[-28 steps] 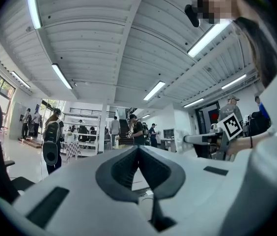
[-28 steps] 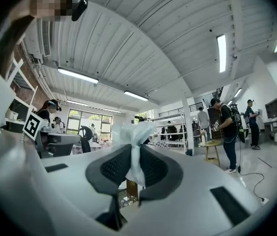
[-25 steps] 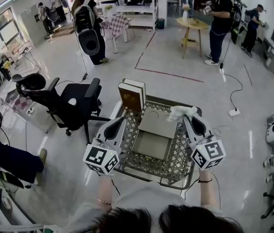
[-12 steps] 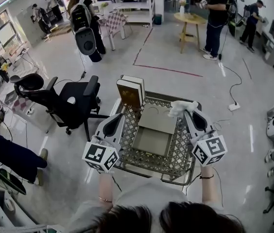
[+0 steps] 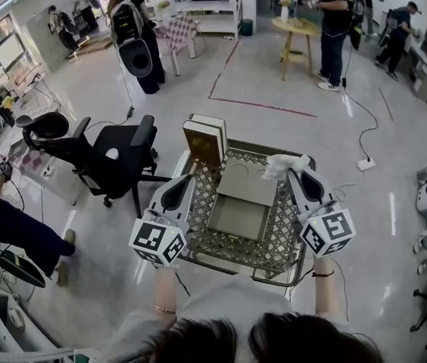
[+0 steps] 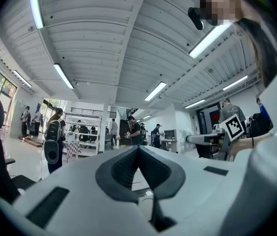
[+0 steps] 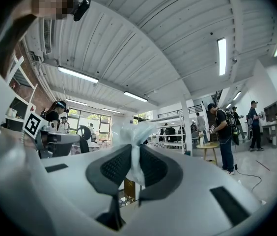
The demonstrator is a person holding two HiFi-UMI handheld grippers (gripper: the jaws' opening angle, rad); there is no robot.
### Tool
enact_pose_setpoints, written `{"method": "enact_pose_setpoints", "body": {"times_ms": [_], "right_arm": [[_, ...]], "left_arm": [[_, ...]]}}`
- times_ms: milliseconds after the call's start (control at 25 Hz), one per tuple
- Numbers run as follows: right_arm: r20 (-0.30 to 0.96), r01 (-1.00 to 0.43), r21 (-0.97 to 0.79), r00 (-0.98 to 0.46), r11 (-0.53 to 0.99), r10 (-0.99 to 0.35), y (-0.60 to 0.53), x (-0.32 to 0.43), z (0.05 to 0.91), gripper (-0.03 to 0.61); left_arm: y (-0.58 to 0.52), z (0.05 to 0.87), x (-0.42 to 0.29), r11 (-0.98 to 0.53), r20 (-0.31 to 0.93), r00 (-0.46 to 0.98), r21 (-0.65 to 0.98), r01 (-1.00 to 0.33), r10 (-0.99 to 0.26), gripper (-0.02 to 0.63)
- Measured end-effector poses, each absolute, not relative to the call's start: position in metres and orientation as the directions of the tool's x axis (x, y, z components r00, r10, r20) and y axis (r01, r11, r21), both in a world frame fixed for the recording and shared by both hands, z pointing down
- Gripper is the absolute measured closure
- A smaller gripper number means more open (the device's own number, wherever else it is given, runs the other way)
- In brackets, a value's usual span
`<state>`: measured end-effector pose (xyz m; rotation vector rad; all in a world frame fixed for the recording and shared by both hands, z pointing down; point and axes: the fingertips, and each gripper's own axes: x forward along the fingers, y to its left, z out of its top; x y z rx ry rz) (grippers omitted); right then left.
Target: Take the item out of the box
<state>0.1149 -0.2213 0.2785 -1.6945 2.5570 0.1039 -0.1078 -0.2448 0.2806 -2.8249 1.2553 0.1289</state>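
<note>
An open grey-brown cardboard box (image 5: 235,219) lies in a metal mesh basket (image 5: 277,242), with its lid (image 5: 247,185) folded back on the far side. My right gripper (image 5: 292,172) is raised over the basket's far right corner, shut on a crumpled white plastic bag (image 5: 279,166). The right gripper view shows that translucent bag (image 7: 136,140) pinched between the dark pads. My left gripper (image 5: 185,180) hovers over the basket's left rim. Its jaws meet at the tip (image 6: 138,149) with nothing between them.
Two brown books (image 5: 206,144) stand upright at the basket's far left corner. A black office chair (image 5: 111,157) stands left of the basket. A power strip and cable (image 5: 364,165) lie on the floor to the right. Several people stand farther back, near a round wooden table (image 5: 292,29).
Both grippers stay where they were, and the bag remains in the right one. Only the head view has shifted slightly.
</note>
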Motion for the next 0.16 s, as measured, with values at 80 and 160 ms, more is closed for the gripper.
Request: {"method": "enact_pose_setpoints", "body": {"times_ms": [80,160], "right_arm": [[-0.099,-0.921,0.017,-0.388,0.389,-0.916,-0.2203,0.1148,0.2773,0.511],[-0.101,-0.921,0.016,-0.388,0.389,-0.916,-0.2196,0.1149,0.2756,0.511]], "left_arm": [[-0.244,0.2798,-0.1078,-0.67,-0.095,0.668,-0.008,-0.742,-0.738,0.596],[-0.2434,0.2784,-0.1075,-0.671,-0.096,0.669,-0.008,-0.741,-0.737,0.596]]}}
